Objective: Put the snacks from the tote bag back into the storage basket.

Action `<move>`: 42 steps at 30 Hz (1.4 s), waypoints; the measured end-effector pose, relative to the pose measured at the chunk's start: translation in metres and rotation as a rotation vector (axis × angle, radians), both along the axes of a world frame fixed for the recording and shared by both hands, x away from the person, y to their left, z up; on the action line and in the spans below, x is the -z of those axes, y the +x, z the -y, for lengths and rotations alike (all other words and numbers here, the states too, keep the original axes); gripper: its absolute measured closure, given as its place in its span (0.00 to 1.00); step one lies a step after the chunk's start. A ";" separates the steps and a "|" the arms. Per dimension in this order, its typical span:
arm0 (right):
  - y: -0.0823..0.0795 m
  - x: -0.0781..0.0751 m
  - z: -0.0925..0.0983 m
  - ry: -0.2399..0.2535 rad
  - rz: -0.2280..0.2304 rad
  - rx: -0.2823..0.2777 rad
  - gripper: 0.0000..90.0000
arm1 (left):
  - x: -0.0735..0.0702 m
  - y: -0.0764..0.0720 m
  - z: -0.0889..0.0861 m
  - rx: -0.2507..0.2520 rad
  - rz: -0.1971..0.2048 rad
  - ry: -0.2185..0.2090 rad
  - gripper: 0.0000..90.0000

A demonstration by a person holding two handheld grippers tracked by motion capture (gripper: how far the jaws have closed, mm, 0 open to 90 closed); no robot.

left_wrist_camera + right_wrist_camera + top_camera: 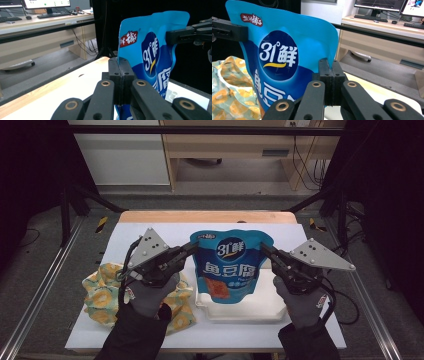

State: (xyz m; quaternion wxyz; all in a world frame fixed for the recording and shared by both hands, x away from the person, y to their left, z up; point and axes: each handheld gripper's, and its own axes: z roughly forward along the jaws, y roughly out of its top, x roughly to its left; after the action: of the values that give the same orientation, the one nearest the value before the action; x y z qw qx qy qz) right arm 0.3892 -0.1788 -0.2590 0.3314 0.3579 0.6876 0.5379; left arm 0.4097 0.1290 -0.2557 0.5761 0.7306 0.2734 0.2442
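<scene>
left gripper: pinching blue snack pouch edge | right gripper: pinching opposite edge | pouch upright between them

Work surface: white table, wooden far edge.
On it: white tray; yellow-patterned cloth at left.

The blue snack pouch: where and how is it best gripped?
By its flat upper side edges, one from each side. The blue snack pouch hangs upright and its middle bulges, while the sealed edges are thin enough to pinch. The left tongs and right tongs are shut there.
</scene>
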 end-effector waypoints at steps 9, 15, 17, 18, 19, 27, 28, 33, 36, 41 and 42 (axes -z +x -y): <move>-0.002 0.015 0.007 0.000 -0.018 0.012 1.00 | 0.013 0.002 0.007 0.011 -0.020 0.029 1.00; -0.001 0.027 0.007 0.000 -0.039 0.012 1.00 | 0.022 0.003 0.007 0.011 -0.033 0.058 1.00; -0.002 0.029 0.007 0.002 -0.041 0.011 1.00 | 0.024 0.003 0.007 0.011 -0.037 0.058 1.00; -0.002 0.030 0.007 0.001 -0.043 0.009 1.00 | 0.025 0.003 0.007 0.011 -0.038 0.061 1.00; -0.002 0.031 0.007 0.002 -0.046 0.010 1.00 | 0.026 0.003 0.007 0.009 -0.040 0.064 1.00; -0.001 0.042 0.003 -0.007 -0.069 0.003 1.00 | 0.038 0.004 0.003 0.005 -0.059 0.076 1.00; 0.000 0.044 0.002 -0.011 -0.075 0.000 1.00 | 0.041 0.005 0.001 0.005 -0.066 0.077 1.00; 0.001 0.049 -0.001 -0.015 -0.084 -0.003 1.00 | 0.045 0.004 0.000 0.002 -0.068 0.084 1.00; 0.001 0.051 -0.002 -0.016 -0.094 -0.003 1.00 | 0.049 0.004 -0.001 0.001 -0.075 0.092 1.00; 0.002 0.056 -0.003 -0.021 -0.100 -0.006 1.00 | 0.052 0.004 -0.002 0.000 -0.082 0.095 1.00; 0.002 0.056 -0.003 -0.021 -0.100 -0.006 1.00 | 0.053 0.004 -0.002 -0.002 -0.085 0.093 1.00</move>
State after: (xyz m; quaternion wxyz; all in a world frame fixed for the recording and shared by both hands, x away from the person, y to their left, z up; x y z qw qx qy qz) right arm 0.3907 -0.1756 -0.3147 0.2986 0.3787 0.7100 0.5131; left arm 0.4140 0.1311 -0.3086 0.5289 0.7661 0.2868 0.2259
